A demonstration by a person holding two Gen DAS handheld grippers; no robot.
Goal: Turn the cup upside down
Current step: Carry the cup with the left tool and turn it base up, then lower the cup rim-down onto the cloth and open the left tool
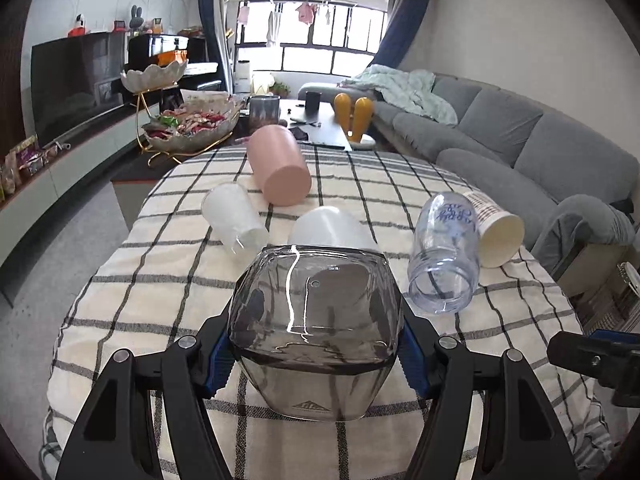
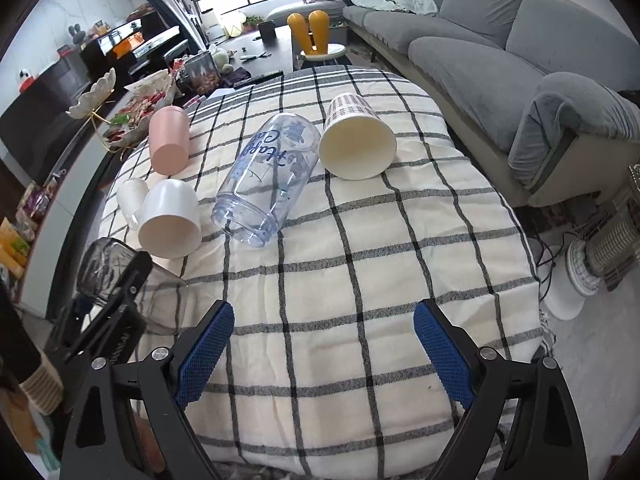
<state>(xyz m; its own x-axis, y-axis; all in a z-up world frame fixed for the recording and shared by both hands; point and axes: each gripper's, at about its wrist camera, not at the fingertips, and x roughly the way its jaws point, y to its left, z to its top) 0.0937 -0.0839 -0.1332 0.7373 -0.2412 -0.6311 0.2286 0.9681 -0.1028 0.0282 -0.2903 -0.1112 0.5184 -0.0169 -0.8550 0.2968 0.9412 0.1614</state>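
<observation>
My left gripper [image 1: 316, 354] is shut on a smoky grey clear cup [image 1: 316, 320], held just above the checked cloth [image 1: 160, 304], its base toward the camera. The same cup [image 2: 104, 264] shows at lower left in the right wrist view, clamped by the left gripper. My right gripper [image 2: 324, 348] is open and empty over the near part of the cloth [image 2: 360, 300]. Lying on their sides are a pink cup [image 1: 278, 166], a frosted clear cup [image 1: 234, 220], a white cup [image 1: 328, 226], a clear bottle with blue print [image 1: 444, 256] and a paper cup [image 1: 494, 232].
A grey sofa [image 1: 520, 140] runs along the right. A tiered snack bowl stand [image 1: 180, 120] and a dark coffee table [image 1: 316, 120] stand beyond the table's far edge. A small fan and a heater [image 2: 600, 256] stand on the floor at right.
</observation>
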